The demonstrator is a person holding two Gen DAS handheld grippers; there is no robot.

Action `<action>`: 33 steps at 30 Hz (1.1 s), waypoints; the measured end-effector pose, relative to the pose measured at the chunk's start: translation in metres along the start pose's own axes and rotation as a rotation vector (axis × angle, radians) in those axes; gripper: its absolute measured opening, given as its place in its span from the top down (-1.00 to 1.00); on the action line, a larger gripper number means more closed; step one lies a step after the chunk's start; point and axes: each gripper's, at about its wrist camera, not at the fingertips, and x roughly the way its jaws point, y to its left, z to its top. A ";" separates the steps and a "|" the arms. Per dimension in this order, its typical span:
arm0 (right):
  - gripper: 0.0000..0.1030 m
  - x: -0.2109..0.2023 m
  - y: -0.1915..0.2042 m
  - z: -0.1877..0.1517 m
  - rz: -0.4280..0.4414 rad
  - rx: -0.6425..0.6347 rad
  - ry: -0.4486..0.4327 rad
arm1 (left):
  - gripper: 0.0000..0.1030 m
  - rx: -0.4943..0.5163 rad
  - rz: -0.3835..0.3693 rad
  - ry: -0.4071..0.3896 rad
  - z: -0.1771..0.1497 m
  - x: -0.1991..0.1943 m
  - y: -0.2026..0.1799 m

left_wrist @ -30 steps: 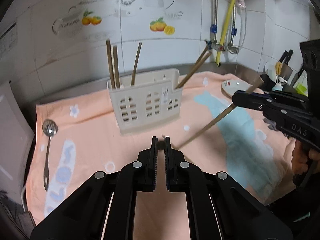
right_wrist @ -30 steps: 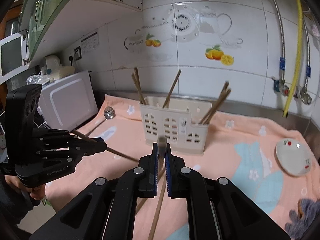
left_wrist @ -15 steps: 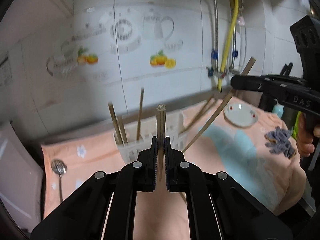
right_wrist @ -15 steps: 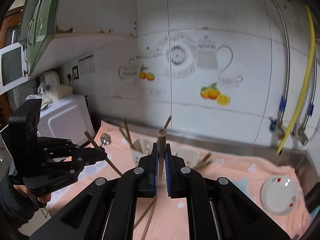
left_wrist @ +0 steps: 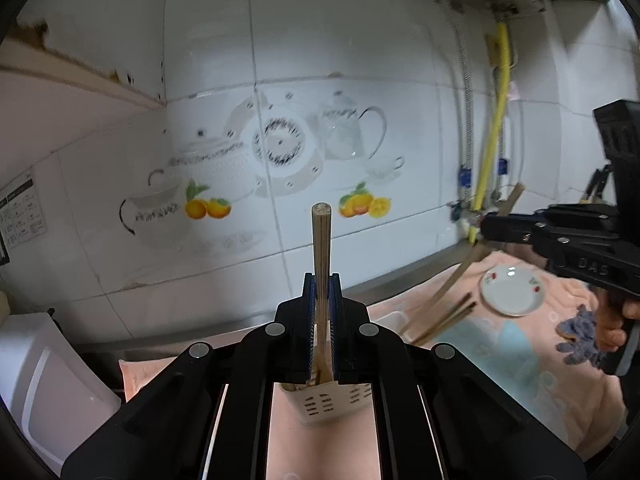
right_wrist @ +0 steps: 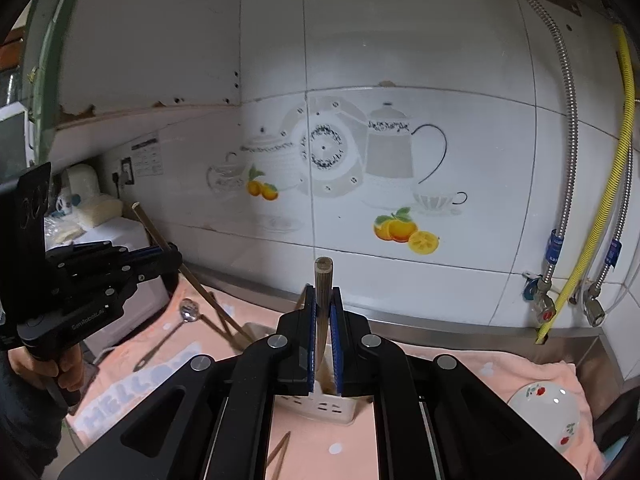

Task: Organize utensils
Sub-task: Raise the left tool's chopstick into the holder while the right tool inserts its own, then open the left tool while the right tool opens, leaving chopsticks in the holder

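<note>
Left gripper, centre: jaws clamped on an upright chopstick. White utensil holder below, at 6 o'clock, on peach towel. Right gripper at 3 o'clock, pinching a slanted chopstick. White saucer at 4 o'clock.

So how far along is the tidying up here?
Partly done: several chopsticks already stand in the white holder. In hand: the left tool and right tool each grip one chopstick. Left: the spoon on the towel.
</note>
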 end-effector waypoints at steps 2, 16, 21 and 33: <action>0.88 0.010 -0.001 -0.002 -0.009 -0.002 0.016 | 0.90 -0.011 0.005 0.024 -0.004 0.013 0.004; 0.88 0.073 -0.003 -0.037 -0.027 -0.008 0.145 | 0.89 -0.040 0.000 0.137 -0.037 0.058 0.018; 0.87 0.080 -0.002 -0.044 -0.029 -0.011 0.163 | 0.87 -0.041 0.005 0.131 -0.037 0.056 0.019; 0.59 0.050 0.003 -0.045 -0.046 -0.023 0.106 | 0.29 -0.051 0.012 0.076 -0.034 0.026 0.017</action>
